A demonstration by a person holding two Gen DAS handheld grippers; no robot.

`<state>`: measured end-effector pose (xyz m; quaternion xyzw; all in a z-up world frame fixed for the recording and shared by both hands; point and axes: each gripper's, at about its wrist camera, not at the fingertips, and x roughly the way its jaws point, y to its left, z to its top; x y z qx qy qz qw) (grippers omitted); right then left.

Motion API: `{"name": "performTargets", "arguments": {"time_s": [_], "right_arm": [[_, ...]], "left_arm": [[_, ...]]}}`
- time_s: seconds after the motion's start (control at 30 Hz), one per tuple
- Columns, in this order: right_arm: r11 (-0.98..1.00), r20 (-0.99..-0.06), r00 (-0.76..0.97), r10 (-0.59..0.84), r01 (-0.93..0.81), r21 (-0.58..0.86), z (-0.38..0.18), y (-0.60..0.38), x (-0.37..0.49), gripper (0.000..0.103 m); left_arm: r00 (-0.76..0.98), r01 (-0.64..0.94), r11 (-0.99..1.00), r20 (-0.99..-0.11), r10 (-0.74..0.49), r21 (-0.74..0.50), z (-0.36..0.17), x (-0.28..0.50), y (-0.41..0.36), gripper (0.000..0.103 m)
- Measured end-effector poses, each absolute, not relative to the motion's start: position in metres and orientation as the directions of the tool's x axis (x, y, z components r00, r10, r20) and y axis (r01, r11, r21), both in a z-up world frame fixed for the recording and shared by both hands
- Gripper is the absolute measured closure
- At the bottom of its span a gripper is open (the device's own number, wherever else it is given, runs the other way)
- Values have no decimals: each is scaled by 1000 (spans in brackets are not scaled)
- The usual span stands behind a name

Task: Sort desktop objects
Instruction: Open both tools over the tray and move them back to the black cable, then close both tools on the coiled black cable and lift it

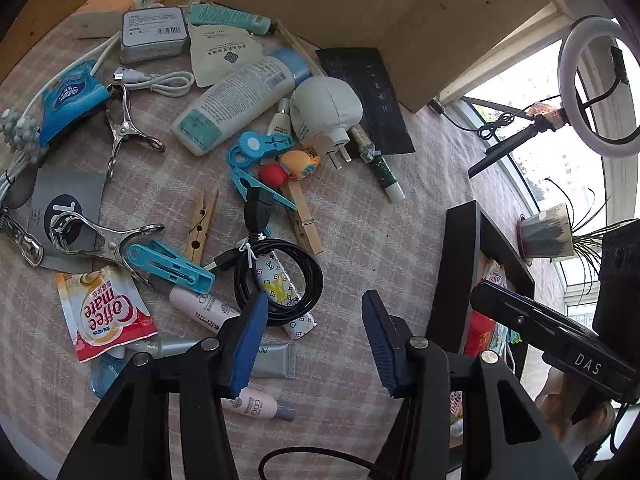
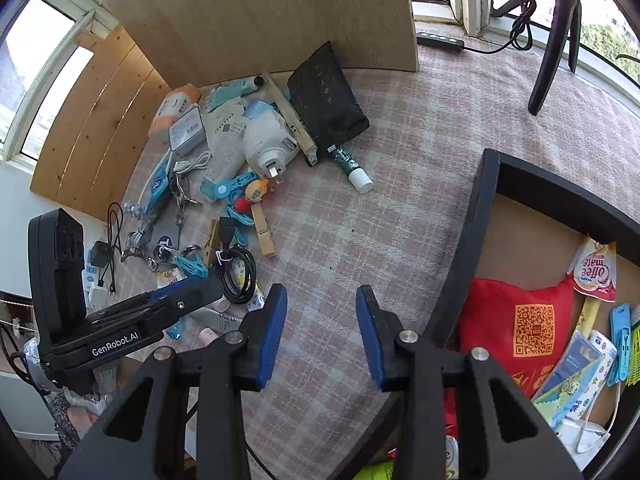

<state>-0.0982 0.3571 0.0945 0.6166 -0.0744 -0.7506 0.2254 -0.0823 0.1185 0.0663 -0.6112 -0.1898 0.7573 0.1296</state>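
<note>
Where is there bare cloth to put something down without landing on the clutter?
Open cloth runs between the green marker and the black box, down to the right gripper. More lies right of the coiled black cable. Crowded: everything from the cable back to the black pouch and wooden boards.

the clutter lies on the tablecloth [image 2: 400, 160] toward its far left corner, before the upright board [image 2: 256, 16]. the pouch [image 2: 326, 98] leans against the board's foot, with the plug adapter [image 2: 266, 144] just to its left and the capped tube [image 2: 354, 170] at its near edge. nearer lies the coiled cable [image 2: 238, 276], and left of it a coffee mate sachet [image 1: 106, 312]. the open box [image 2: 486, 208] sits at the tablecloth's right edge; in it, a cloth bag [image 2: 516, 320] lies left of another sachet [image 2: 594, 270] and a peg [image 2: 618, 344].
</note>
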Motion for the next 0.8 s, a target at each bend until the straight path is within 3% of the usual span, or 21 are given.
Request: {"name": "performTargets", "arguments": {"time_s": [0.33,0.8], "right_arm": [[-854,-878,-15,-478,240,461,61,298,-113,74],[-870,-897,45,-440,228,438,31,270,-124,77]], "left_arm": [[-196,34,-904,-890,411,-425,46,-84,112,57],[-157,-33,-912,-899,410,-410,30,-91,122,55]]}}
